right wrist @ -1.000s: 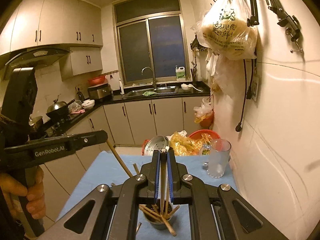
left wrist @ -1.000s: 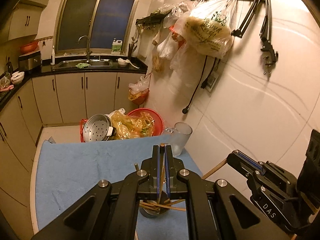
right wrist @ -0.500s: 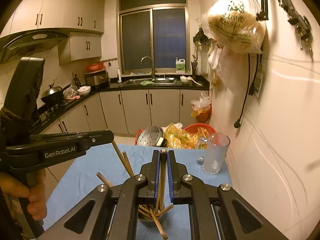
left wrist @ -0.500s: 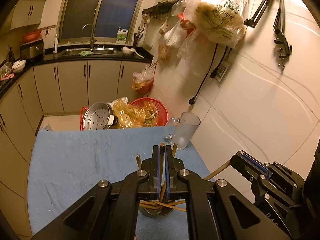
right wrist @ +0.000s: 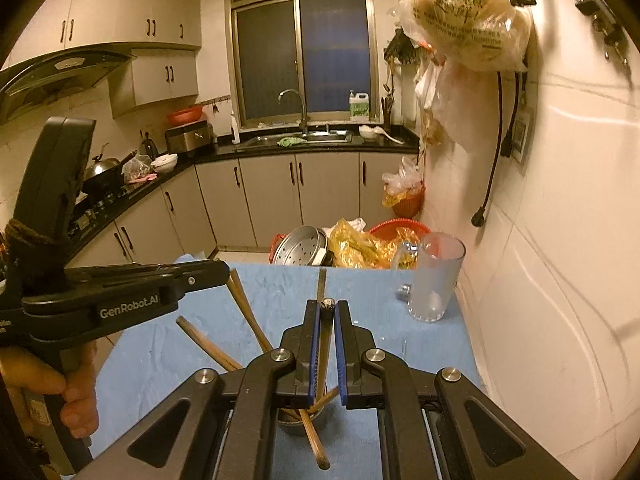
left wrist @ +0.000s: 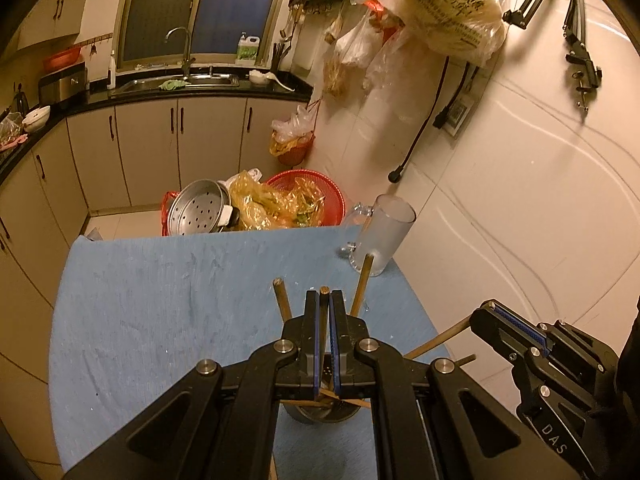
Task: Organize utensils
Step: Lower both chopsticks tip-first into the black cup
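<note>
I have the left gripper [left wrist: 324,300] with its fingers clamped on one wooden chopstick [left wrist: 323,290], whose top end shows just past the fingertips. The right gripper [right wrist: 327,312] has its fingers clamped likewise on a utensil [right wrist: 328,303] with a metallic-looking cap; what kind it is I cannot tell. Directly below both pairs of fingers stands the metal cup [right wrist: 298,424], partly hidden by the gripper bodies, on the blue-covered bench [left wrist: 160,320]. Several chopsticks [right wrist: 244,312] already lean in it, fanned to either side of my fingers, and one lower end [right wrist: 316,448] seems to poke past the cup's near edge, though I cannot confirm it. I judge the step in hand to be lowering both pieces into the cup. The main risk is collision: both grippers converge on one small opening and stand close together. A second risk is pressing a held piece against the leaning sticks, which could lever the light cup over. Beyond the fingers, to the right, a frosted glass mug [right wrist: 436,280] stands near the bench's far edge; a wide withdrawal could strike it.
</note>
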`<state>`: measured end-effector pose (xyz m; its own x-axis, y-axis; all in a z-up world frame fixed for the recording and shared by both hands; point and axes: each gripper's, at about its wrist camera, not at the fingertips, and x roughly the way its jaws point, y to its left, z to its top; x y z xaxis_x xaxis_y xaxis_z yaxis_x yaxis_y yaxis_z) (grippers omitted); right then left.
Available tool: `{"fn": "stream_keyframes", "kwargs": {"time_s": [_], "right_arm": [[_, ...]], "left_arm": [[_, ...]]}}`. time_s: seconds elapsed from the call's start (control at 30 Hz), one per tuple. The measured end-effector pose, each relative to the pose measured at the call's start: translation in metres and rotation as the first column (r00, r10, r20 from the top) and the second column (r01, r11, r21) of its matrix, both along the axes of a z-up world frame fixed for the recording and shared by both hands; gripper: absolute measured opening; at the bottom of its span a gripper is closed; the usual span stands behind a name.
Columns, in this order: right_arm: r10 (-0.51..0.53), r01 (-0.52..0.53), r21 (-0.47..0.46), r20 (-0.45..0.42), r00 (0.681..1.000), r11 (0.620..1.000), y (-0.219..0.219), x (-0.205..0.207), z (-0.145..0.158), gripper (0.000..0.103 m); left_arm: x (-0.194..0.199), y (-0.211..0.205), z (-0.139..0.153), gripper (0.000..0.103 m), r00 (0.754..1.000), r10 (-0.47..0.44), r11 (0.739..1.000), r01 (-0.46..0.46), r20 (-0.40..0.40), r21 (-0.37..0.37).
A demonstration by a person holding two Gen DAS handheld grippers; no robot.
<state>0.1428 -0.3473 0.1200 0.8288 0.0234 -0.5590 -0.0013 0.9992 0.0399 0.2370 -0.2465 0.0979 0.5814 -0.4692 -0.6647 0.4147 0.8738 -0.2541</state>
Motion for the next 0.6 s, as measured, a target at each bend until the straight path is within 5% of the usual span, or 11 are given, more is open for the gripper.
{"fn": "stream_keyframes", "kwargs": {"time_s": [0.6], "right_arm": [[-0.010, 0.012, 0.031, -0.064, 0.998, 0.999, -0.007, 0.003, -0.023, 0.008]], "left_arm": [[0.002, -0.004, -0.019, 0.005, 0.999, 0.000, 0.999, 0.001, -0.038, 0.034]]}}
